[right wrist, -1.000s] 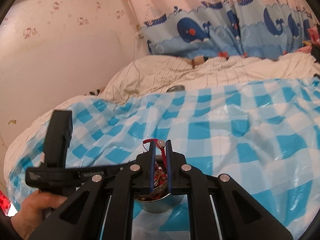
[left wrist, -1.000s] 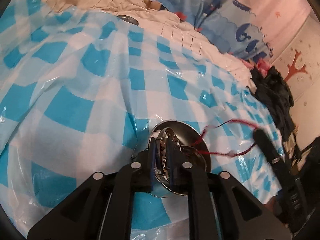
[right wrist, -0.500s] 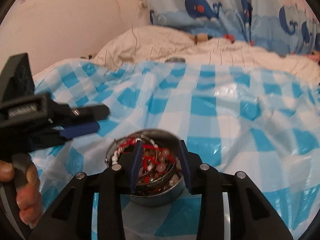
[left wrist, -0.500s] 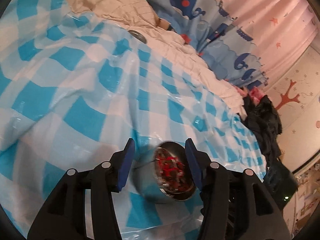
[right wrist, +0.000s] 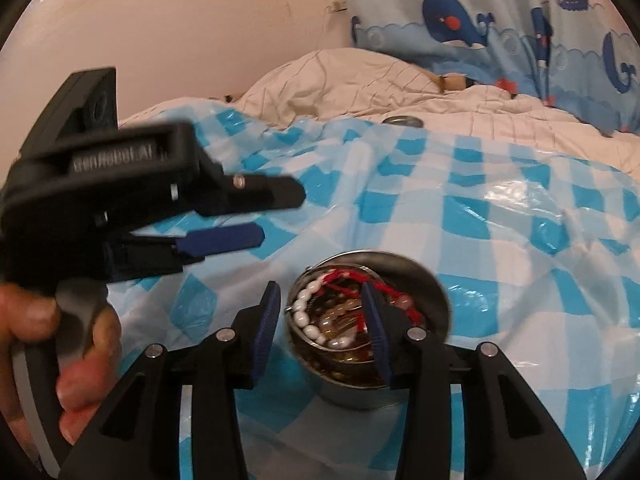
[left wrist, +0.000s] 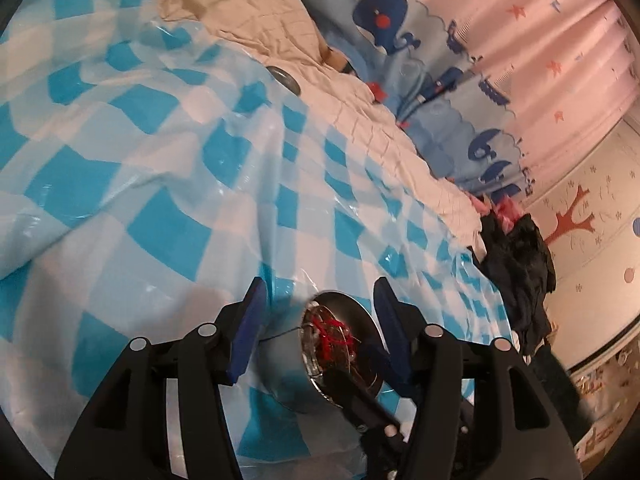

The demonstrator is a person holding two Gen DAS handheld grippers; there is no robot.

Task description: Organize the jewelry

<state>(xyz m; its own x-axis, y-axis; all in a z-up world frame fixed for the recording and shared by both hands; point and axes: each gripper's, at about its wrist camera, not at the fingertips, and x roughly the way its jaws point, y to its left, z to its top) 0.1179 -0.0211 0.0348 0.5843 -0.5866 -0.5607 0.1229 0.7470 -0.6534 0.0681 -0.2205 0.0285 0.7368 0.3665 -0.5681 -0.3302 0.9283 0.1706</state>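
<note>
A round metal tin (right wrist: 416, 280) stands on the blue-and-white checked plastic sheet (right wrist: 500, 216). It holds jewelry: a white bead string (right wrist: 308, 316), red cord (right wrist: 352, 278) and amber beads. My right gripper (right wrist: 322, 312) is open and empty, its right finger over the tin's mouth, its left finger outside the rim. My left gripper (left wrist: 318, 312) is open and empty just behind the tin (left wrist: 348, 308), where red cord (left wrist: 332, 332) shows inside. The left gripper also shows in the right wrist view (right wrist: 240, 216), to the left of the tin.
A small metal lid (right wrist: 403, 121) lies at the far edge of the sheet, against the cream quilt (right wrist: 360, 80); it also shows in the left wrist view (left wrist: 285, 77). A whale-print curtain (right wrist: 500, 28) hangs behind. Dark clothes (left wrist: 516, 264) are piled at the bed's right end.
Both grippers have opened. The red cord that the right gripper held and the piece in the left gripper now lie in the tin. Both grippers have drawn back a little.
</note>
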